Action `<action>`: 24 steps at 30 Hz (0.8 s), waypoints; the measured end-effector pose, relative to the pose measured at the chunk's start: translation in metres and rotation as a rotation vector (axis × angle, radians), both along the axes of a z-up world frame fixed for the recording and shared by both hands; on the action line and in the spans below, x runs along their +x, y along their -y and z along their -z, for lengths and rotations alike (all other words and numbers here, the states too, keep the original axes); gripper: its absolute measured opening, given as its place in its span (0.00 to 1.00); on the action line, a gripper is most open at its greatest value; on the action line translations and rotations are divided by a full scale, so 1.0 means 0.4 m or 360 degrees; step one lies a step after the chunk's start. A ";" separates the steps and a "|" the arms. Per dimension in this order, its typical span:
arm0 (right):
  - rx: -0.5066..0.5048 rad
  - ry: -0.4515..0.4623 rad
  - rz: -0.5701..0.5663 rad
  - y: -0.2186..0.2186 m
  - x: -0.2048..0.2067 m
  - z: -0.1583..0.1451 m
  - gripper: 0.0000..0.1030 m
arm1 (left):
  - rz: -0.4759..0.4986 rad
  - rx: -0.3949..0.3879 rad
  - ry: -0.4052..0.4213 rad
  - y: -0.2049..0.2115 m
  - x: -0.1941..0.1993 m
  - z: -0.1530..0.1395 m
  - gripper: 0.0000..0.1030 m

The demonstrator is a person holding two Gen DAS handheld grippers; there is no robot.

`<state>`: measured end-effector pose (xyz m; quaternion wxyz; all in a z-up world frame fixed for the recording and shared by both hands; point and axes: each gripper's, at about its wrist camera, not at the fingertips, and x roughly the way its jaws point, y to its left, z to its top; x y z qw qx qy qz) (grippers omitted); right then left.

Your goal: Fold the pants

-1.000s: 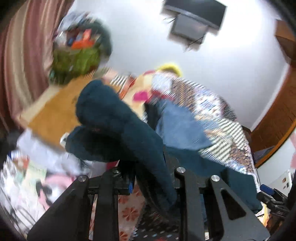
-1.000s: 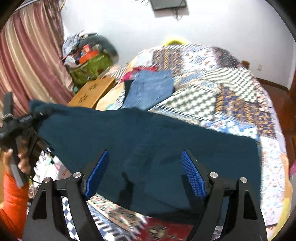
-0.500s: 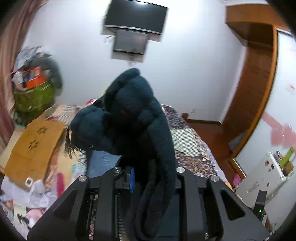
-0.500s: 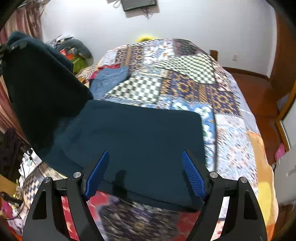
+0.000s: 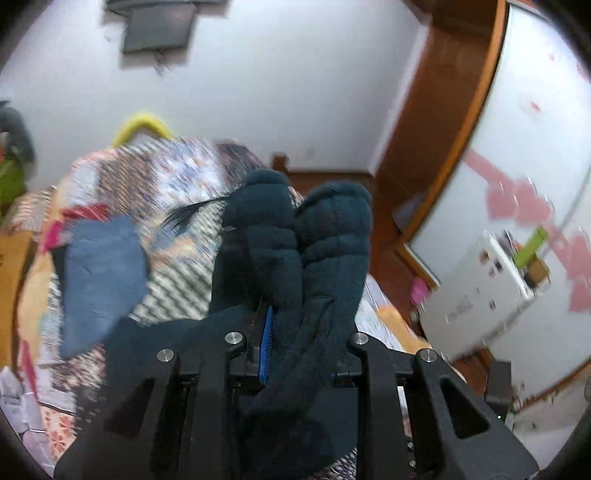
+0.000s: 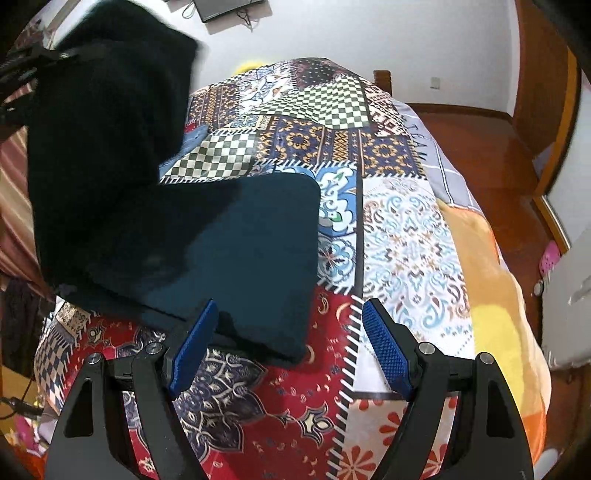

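The dark teal pants (image 6: 240, 254) lie partly folded on the patchwork bedspread (image 6: 402, 236). My left gripper (image 5: 295, 332) is shut on a bunched end of the pants (image 5: 295, 251), which bulges above the jaws. In the right wrist view that lifted end (image 6: 107, 122) hangs high at the left, over the flat part. My right gripper (image 6: 286, 343) is open and empty, low over the bed at the near right corner of the flat part.
Folded blue jeans (image 5: 99, 269) lie further back on the bed. The bed's right edge drops to a wooden floor (image 6: 491, 147). A white fridge (image 5: 491, 291) and a wooden door frame (image 5: 436, 110) stand to the right. A screen (image 6: 225, 7) hangs on the far wall.
My left gripper has carried the held end of the pants up and to the right, over the flat part. The right gripper has shifted right and stays open.
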<state>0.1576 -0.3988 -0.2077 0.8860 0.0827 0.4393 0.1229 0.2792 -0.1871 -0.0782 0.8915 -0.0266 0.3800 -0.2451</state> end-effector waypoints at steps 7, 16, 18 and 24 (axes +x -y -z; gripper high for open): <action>0.0020 -0.0044 -0.0004 -0.003 -0.029 0.025 0.76 | 0.0198 0.0090 -0.0291 0.118 -0.011 0.156 0.22; 0.0029 -0.0076 -0.0011 -0.019 -0.058 0.031 0.76 | 0.0304 0.0159 -0.0341 0.140 -0.065 0.176 0.81; 0.0034 -0.0077 -0.0010 -0.024 -0.063 0.029 0.75 | 0.0312 0.0147 -0.0282 0.136 -0.081 0.149 0.88; 0.0040 -0.0065 -0.0032 -0.050 -0.067 0.014 0.76 | 0.0125 0.0278 -0.0110 0.052 -0.047 0.077 0.90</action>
